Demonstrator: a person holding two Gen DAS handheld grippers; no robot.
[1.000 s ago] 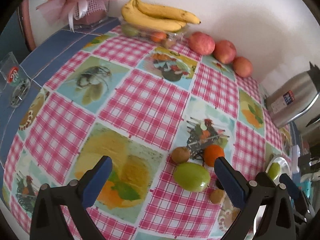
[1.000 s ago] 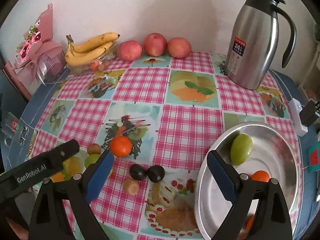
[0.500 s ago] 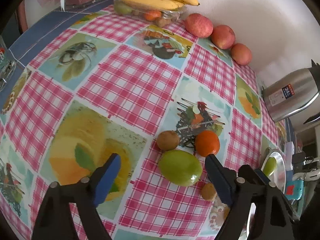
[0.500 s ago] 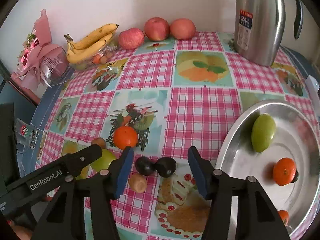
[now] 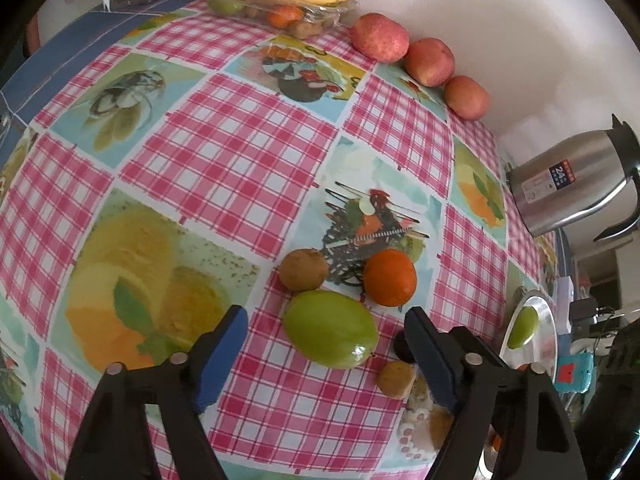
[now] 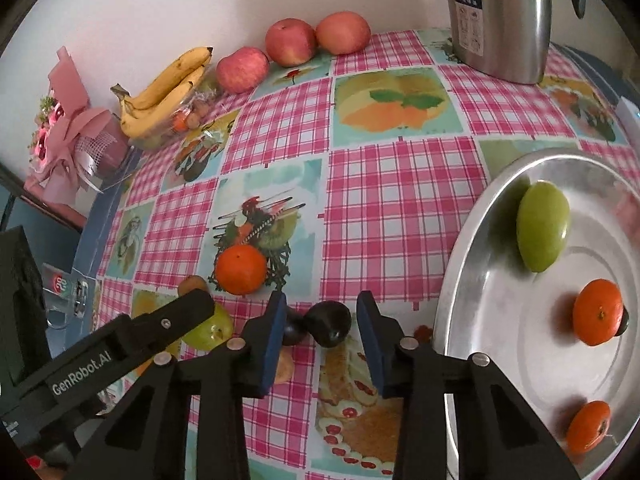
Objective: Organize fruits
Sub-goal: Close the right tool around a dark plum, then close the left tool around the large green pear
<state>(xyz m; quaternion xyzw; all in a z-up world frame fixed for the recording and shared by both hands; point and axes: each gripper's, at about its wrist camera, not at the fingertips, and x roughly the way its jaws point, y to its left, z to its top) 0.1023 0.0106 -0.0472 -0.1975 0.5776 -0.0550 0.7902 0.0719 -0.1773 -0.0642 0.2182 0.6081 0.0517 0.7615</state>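
A large green fruit (image 5: pixel 330 328) lies on the checked tablecloth between the jaws of my left gripper (image 5: pixel 325 315), which are closing; gaps show on both sides. A brown kiwi (image 5: pixel 303 269) and an orange (image 5: pixel 390 277) lie just beyond it. My right gripper (image 6: pixel 322 299) points down over a dark plum (image 6: pixel 328 324). Its jaws are closing around the plum with thin gaps left. A second dark plum (image 6: pixel 294 330) is half hidden behind its left finger. The silver plate (image 6: pixel 460 280) at the right holds a green fruit (image 6: pixel 542 226) and two oranges (image 6: pixel 598 312).
A small tan fruit (image 5: pixel 397 378) lies by the left gripper's right finger. At the back wall are bananas (image 6: pixel 168 84) on a clear box, three apples (image 6: pixel 290 42) and a steel jug (image 6: pixel 500 16). A pink bouquet (image 6: pixel 68 136) stands at the far left.
Both grippers have sunk toward the table and tilted down. The left jaws have narrowed around the green fruit. The right jaws have narrowed a lot, around the dark plum.
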